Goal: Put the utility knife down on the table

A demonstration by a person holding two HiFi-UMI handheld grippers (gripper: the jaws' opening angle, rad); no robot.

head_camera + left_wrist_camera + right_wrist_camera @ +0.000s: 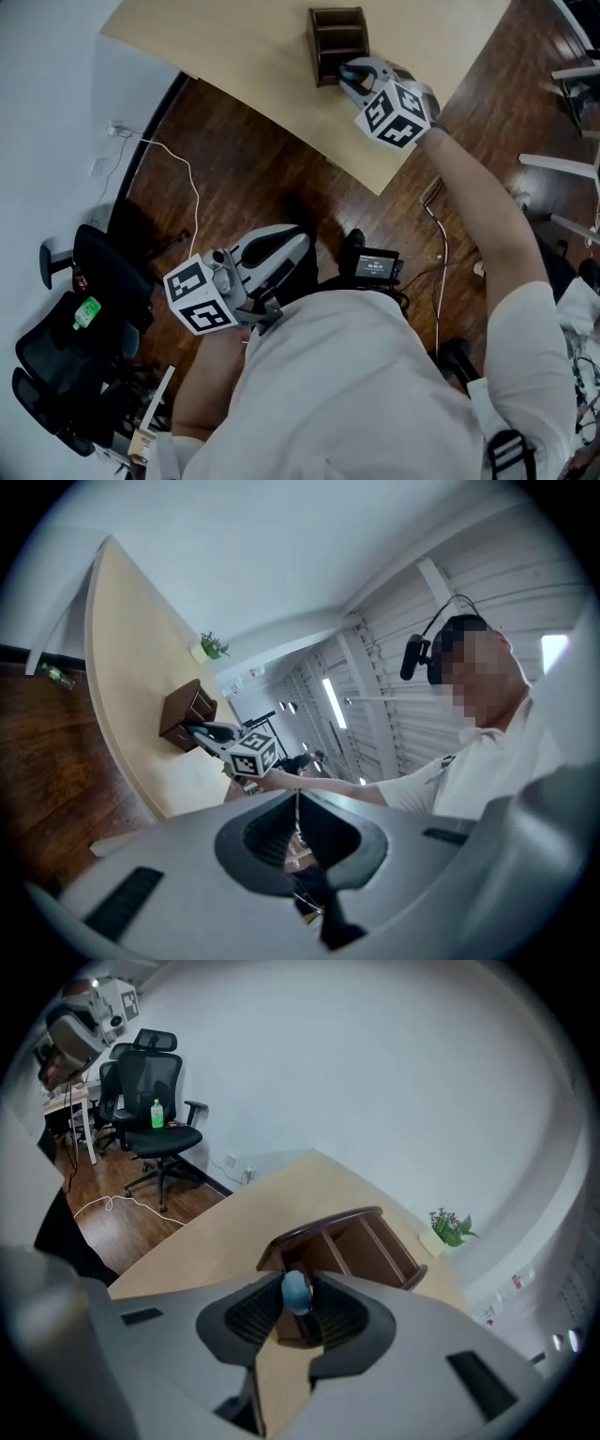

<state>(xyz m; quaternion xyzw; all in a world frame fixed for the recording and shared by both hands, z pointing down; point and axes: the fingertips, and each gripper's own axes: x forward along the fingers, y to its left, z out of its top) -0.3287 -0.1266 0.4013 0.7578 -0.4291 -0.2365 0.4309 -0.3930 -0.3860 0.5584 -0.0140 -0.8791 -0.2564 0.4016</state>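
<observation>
My right gripper (346, 75) reaches over the light wooden table (244, 56), right in front of a dark brown desk organizer (337, 37). Its jaws are shut on a blue-grey utility knife (296, 1291), whose rounded end shows between the pads, above the table top just before the organizer (361, 1241). The left gripper view shows the same gripper (194, 729) by the organizer (187, 714). My left gripper (298, 242) hangs close to my body over the wooden floor, far from the table. Its jaws (298, 803) are shut together with nothing between them.
A black office chair (66, 356) with a green bottle (86, 312) on its seat stands at the lower left. A white cable (183, 178) trails over the floor. A small potted plant (448, 1226) sits at the table's far edge by the wall.
</observation>
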